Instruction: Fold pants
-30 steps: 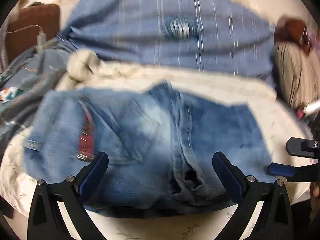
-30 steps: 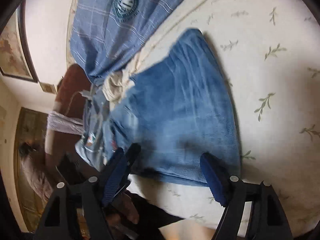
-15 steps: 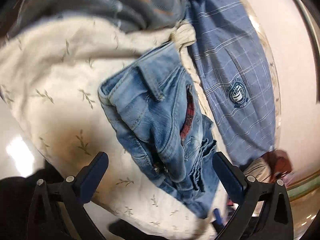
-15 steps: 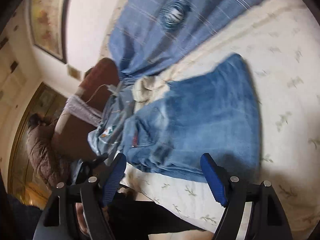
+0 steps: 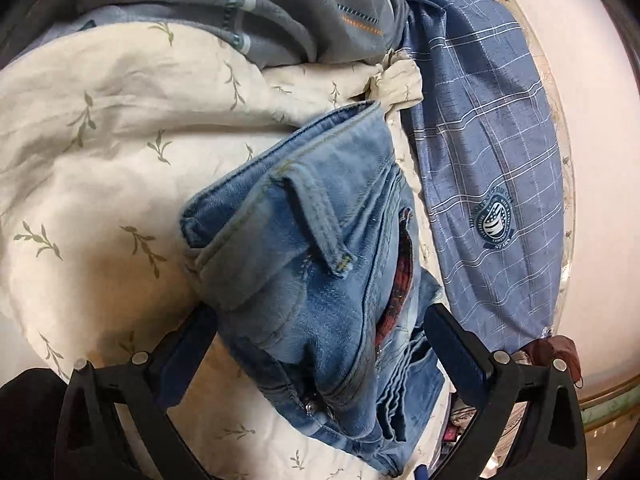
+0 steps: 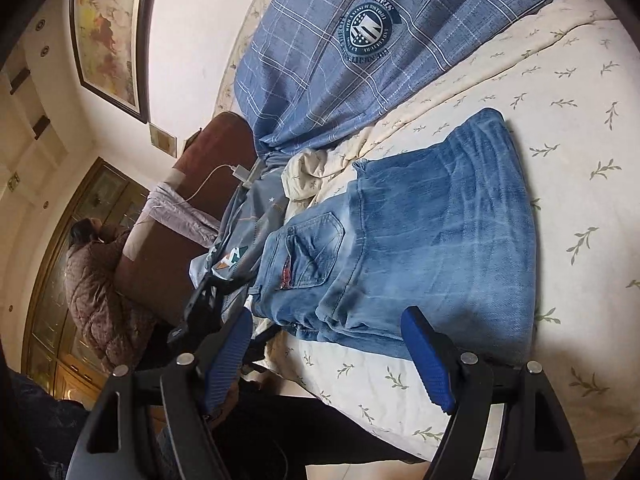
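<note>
On the bed's leaf-print cover (image 6: 568, 80) lie the folded jeans (image 6: 420, 248) — both the left gripper (image 5: 320, 356) and right gripper (image 6: 330, 356) hover at their near edge, jaws wide, holding nothing.

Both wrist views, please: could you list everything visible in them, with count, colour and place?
jeans: one pair, faded blue, folded on the bedspread, waistband toward the left hand-held gripper
bedspread: one, cream with green sprigs, covering the bed
checked blanket: one, blue with a round crest, beyond the jeans by the wall
grey garment: one, grey with orange and teal trim, bunched past the waistband
armchair: one, brown, beside the bed
charger cable: one, white, across the armchair
framed picture: one, dark frame, on the wall
left hand-held gripper: black with blue pads, open, astride the waistband end
right hand-held gripper: same colours, open, empty, at the jeans' near edge
</note>
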`<state>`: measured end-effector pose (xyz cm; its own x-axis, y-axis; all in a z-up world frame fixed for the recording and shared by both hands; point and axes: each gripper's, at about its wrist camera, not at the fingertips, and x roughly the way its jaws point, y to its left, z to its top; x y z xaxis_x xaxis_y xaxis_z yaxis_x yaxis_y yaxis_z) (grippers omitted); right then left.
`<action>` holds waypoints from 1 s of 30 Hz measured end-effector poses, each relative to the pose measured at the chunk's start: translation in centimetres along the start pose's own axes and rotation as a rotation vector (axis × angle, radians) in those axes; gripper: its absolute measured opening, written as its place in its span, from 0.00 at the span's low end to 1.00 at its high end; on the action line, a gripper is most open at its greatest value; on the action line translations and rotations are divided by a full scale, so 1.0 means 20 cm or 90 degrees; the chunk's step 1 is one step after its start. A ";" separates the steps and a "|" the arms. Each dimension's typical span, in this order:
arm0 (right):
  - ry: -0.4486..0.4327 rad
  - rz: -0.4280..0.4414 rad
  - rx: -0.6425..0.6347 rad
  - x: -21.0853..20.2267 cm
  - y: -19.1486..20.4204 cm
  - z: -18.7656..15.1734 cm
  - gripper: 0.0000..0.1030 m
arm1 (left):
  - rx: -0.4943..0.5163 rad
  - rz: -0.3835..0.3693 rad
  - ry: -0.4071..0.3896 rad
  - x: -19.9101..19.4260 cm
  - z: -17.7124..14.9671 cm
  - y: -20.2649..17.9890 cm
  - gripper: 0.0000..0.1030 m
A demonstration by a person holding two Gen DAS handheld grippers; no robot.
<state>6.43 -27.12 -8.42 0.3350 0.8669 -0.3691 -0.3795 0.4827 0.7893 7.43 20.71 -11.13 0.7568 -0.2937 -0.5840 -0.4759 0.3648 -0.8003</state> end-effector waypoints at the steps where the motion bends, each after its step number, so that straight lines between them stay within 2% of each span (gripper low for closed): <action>1: 0.003 -0.002 -0.001 0.01 0.00 0.00 0.77 | 0.000 0.001 -0.006 -0.01 0.00 0.00 1.00; 4: 0.015 -0.011 -0.008 0.04 0.01 -0.01 0.77 | 0.001 0.023 -0.019 -0.03 0.00 0.02 0.99; 8: 0.020 -0.021 -0.017 0.07 0.02 -0.02 0.77 | 0.018 0.044 -0.063 -0.08 0.00 0.04 0.99; 10: 0.028 -0.025 -0.020 0.10 0.03 -0.02 0.77 | 0.017 0.043 -0.045 -0.04 0.03 0.05 0.99; 11: 0.031 -0.028 -0.021 0.12 0.03 -0.02 0.77 | 0.012 0.038 -0.051 -0.04 0.04 0.05 0.97; 12: 0.037 -0.031 -0.023 0.14 0.04 -0.03 0.77 | 0.018 0.030 -0.059 -0.05 0.05 0.04 0.90; 13: 0.042 -0.034 -0.026 0.15 0.04 -0.03 0.77 | 0.031 0.045 -0.064 -0.05 0.06 0.02 0.77; 14: 0.047 -0.038 -0.030 0.17 0.05 -0.04 0.77 | 0.040 0.068 -0.067 -0.04 0.06 0.01 0.52; 15: 0.050 -0.041 -0.034 0.19 0.05 -0.04 0.77 | 0.046 0.087 -0.065 -0.03 0.06 0.01 0.40; 19: 0.052 -0.051 -0.029 0.22 0.07 -0.05 0.77 | 0.083 0.108 -0.075 -0.03 0.04 0.00 0.35; 23: 0.047 0.013 0.030 0.26 0.14 0.02 0.77 | 0.119 0.129 -0.085 -0.04 0.01 -0.04 0.34; 25: 0.053 0.074 0.056 0.35 0.20 0.09 0.77 | 0.127 0.132 -0.086 -0.04 0.01 -0.04 0.34; 26: 0.067 0.091 0.075 0.41 0.22 0.13 0.78 | 0.130 0.133 -0.087 -0.04 0.01 -0.04 0.34; 28: 0.143 0.082 0.115 0.61 0.22 0.16 0.79 | 0.137 0.137 -0.088 -0.03 0.00 -0.05 0.34; 30: 0.262 0.008 0.147 0.87 0.13 0.10 0.79 | 0.150 0.145 -0.091 -0.03 -0.01 -0.06 0.34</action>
<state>12.96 -11.04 -11.75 -0.0562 0.8721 -0.4861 -0.1637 0.4723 0.8661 7.56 20.31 -9.78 0.7063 -0.0609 -0.7053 -0.5359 0.6050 -0.5889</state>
